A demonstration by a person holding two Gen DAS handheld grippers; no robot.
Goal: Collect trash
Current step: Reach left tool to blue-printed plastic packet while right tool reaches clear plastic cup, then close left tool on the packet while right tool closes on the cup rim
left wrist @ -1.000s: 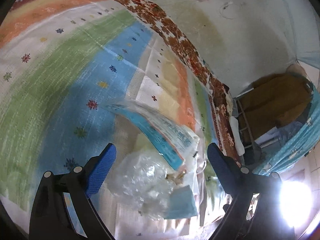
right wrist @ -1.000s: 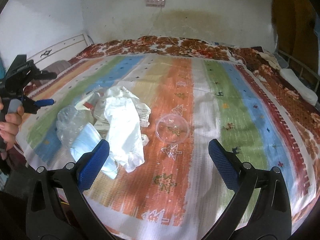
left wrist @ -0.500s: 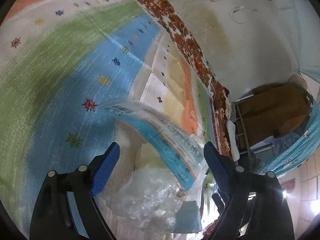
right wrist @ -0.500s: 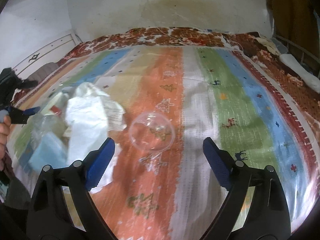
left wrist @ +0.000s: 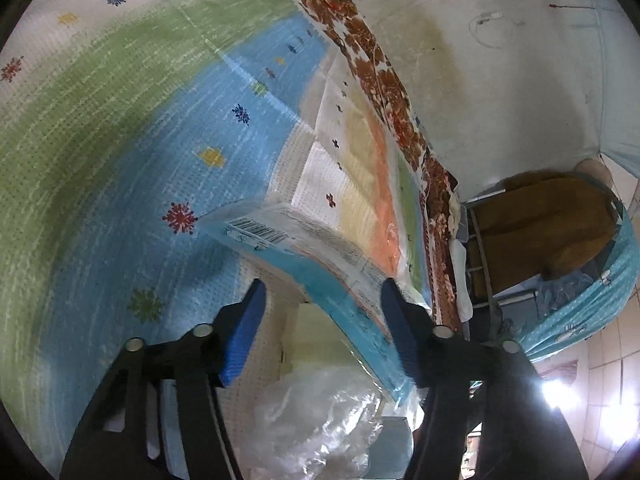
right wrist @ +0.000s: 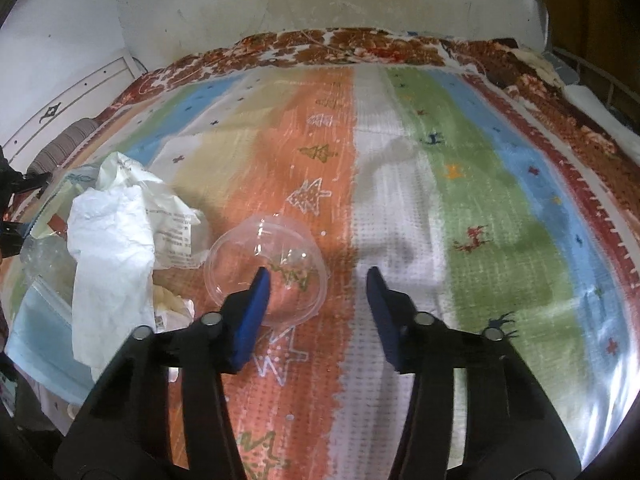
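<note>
Hovering low, right gripper (right wrist: 318,292) straddles clear lid (right wrist: 266,266), jaws spread.

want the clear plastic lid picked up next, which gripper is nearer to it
Right. The right gripper is open right at the clear plastic lid, one fingertip over it. The left gripper is over the blue-and-clear wrapper.

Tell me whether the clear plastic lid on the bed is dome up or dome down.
Cannot tell. The lid is see-through, lying flat on the orange stripe with nothing in it.
</note>
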